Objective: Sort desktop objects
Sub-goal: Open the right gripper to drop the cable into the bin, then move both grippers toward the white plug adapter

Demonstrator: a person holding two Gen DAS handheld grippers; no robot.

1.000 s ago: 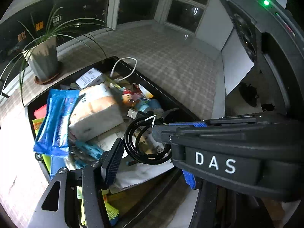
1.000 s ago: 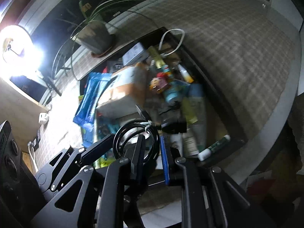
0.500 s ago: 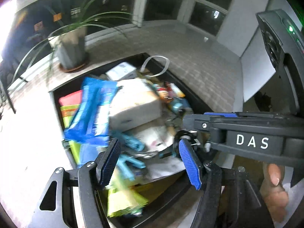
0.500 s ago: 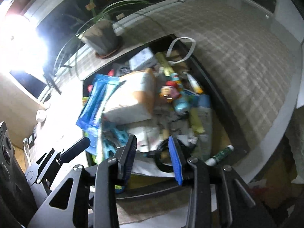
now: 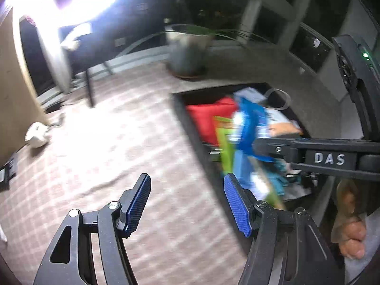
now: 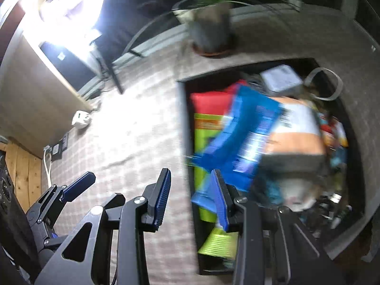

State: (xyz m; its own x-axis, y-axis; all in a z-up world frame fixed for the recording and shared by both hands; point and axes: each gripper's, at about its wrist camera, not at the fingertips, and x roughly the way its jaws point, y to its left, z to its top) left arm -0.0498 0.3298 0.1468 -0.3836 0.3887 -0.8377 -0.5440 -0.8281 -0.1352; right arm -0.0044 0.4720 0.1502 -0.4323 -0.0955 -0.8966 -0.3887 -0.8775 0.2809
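Both tools swung left; black tray (image 5: 190, 123) right of left tool (image 5: 187, 204).

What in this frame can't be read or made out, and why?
- Packet labels in the black tray: motion-blurred in both views.
- Small items at the tray's right end: blurred, partly behind the right tongs.
- Tray's near corner, left wrist view: covered by the left tongs.
- Upper-left area: washed out by lamp glare.

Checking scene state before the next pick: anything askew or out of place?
The black tray is overstuffed: a blue packet lies tilted across a paper-wrapped bundle, and a white cable loop rises above the far rim. Motion blur hides finer detail.
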